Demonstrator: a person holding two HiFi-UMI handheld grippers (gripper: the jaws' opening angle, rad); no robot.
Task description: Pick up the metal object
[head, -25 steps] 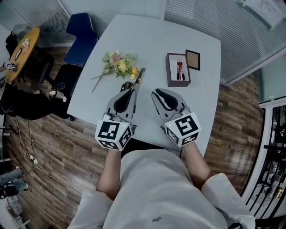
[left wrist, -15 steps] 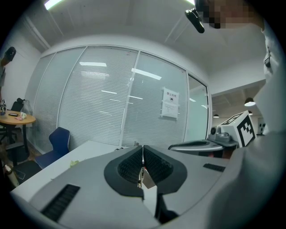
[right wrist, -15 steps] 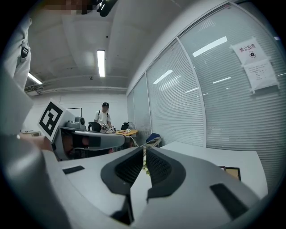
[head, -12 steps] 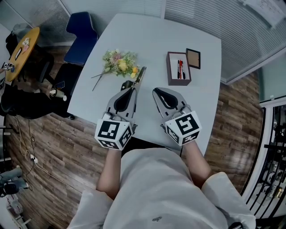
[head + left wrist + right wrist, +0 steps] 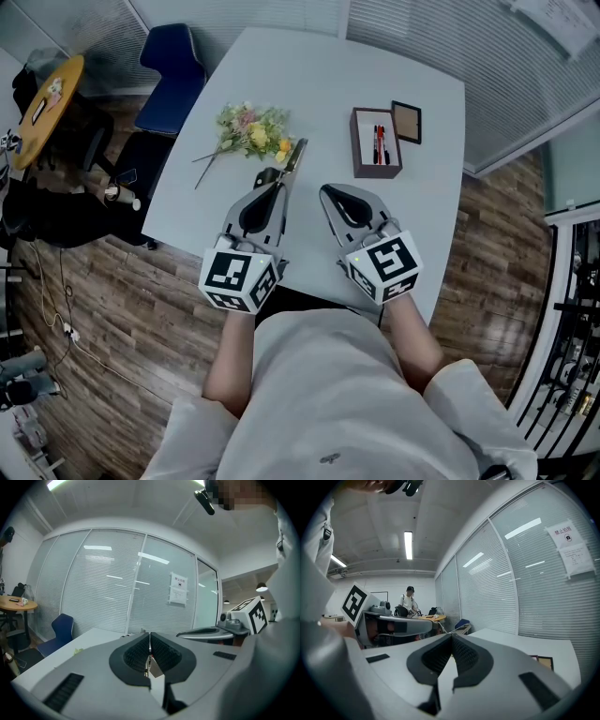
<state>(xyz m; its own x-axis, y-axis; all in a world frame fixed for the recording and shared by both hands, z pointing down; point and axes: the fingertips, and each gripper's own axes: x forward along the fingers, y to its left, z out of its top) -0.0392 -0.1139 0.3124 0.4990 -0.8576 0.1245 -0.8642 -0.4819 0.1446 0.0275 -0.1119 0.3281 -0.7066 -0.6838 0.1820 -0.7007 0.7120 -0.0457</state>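
Over the table (image 5: 328, 84), both point forward: left gripper (image 5: 274, 180) clamps the metal object (image 5: 294, 157); right gripper (image 5: 330, 194) closes empty.

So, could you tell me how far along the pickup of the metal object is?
Done: the left claw is shut on the metal object, a thin edge showing between its jaws. In hand: holding it near the flowers. Left: whether it has cleared the table is unclear. The right claw is shut, empty.
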